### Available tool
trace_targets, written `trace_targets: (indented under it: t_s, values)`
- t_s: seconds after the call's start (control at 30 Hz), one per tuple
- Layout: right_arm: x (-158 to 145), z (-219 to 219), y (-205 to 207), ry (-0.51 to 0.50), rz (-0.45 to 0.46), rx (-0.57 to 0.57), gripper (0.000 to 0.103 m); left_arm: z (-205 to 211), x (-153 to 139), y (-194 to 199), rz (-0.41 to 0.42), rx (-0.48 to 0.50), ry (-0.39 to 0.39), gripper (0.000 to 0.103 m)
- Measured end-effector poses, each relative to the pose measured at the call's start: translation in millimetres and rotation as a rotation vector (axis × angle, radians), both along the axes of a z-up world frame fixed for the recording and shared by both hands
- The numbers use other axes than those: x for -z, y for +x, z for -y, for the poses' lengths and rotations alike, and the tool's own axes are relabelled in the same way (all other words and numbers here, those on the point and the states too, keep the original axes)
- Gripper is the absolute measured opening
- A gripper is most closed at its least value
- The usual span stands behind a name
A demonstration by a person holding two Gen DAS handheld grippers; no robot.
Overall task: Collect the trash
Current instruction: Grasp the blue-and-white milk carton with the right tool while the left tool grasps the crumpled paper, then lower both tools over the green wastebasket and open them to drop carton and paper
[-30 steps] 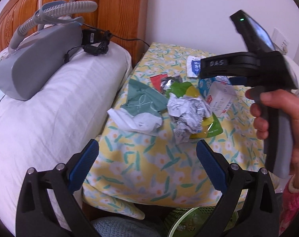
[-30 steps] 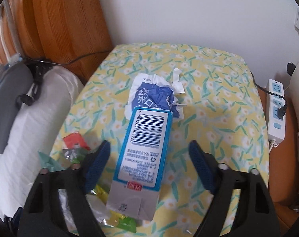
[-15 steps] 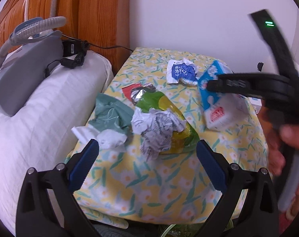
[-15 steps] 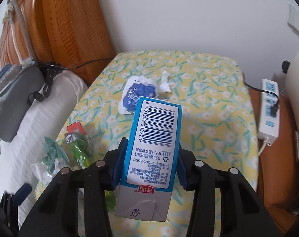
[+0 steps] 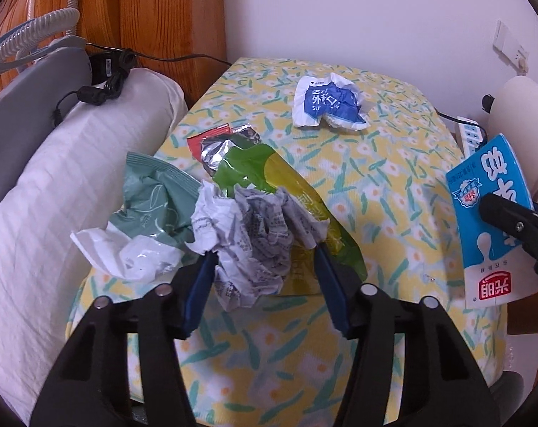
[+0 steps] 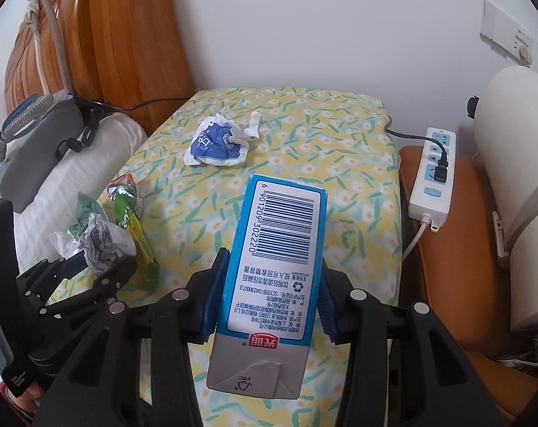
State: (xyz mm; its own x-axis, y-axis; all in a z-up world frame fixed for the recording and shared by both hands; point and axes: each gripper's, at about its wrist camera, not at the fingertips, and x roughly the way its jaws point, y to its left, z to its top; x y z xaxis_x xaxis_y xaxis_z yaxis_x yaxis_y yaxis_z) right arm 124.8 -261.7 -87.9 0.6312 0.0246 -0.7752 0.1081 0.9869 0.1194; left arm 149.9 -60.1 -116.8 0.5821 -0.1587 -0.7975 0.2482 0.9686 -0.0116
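Left gripper: your left gripper (image 5: 263,259) is closing, its blue pads on either side of the crumpled paper ball (image 5: 254,231); the pads look to be touching the paper's edges, and the ball rests on the table.
Right gripper: your right gripper (image 6: 269,302) is clamped on the milk carton (image 6: 269,267), one pad on each long side, the barcode face up and the folded grey end toward the camera.
Carton position: held above the near part of the table; in the left wrist view it shows at the right edge (image 5: 489,220), off past the table's side.
Paper ball surroundings: it lies on top of a green and yellow snack bag (image 5: 294,192); a silver foil wrapper (image 5: 219,146) with a red scrap sits at the bag's far end.
Left of the ball: a pale green pouch (image 5: 151,195) and a white plastic piece (image 5: 126,252), touching each other at the table's left edge.
Far trash: a crumpled blue and white wrapper (image 5: 327,106) lies alone toward the back of the table, well apart from the pile.
Table: covered in a yellow floral cloth (image 5: 375,185).
Left side: a white pillow (image 5: 55,178) carries a grey machine (image 5: 30,114) with a ribbed hose, against a wooden headboard (image 5: 144,10).
Right side: a white power strip (image 6: 434,174) with a black plug rests on an orange-brown surface beside the table.
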Motion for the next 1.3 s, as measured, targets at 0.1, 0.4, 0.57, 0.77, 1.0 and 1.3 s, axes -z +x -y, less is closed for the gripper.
trace_targets:
  t_s: [0.1, 0.4, 0.57, 0.77, 1.0, 1.3]
  values:
    - [1, 0, 0, 0.0, -0.001, -0.003, 0.045, -3, -1, 3, -0.004, -0.006, -0.005, 0.042]
    - [2, -2, 2, 0.012, 0.009, -0.003, 0.045, -6, -16, 8, 0.024, 0.004, -0.024, 0.035]
    - [0, 0, 3, 0.021, 0.022, -0.002, 0.045, -10, -32, 7, 0.06, 0.02, -0.056, 0.035]
    - [3, 2, 0, 0.043, 0.031, -0.014, 0.045, -15, -44, 0, 0.068, 0.051, -0.098, 0.035]
    - [-3, -4, -33, 0.019, 0.054, -0.053, 0.045, -32, -57, -58, 0.101, 0.093, -0.095, 0.035]
    - [3, -13, -107, 0.033, 0.014, -0.097, 0.045, -39, -31, -155, 0.013, 0.226, -0.068, 0.035]
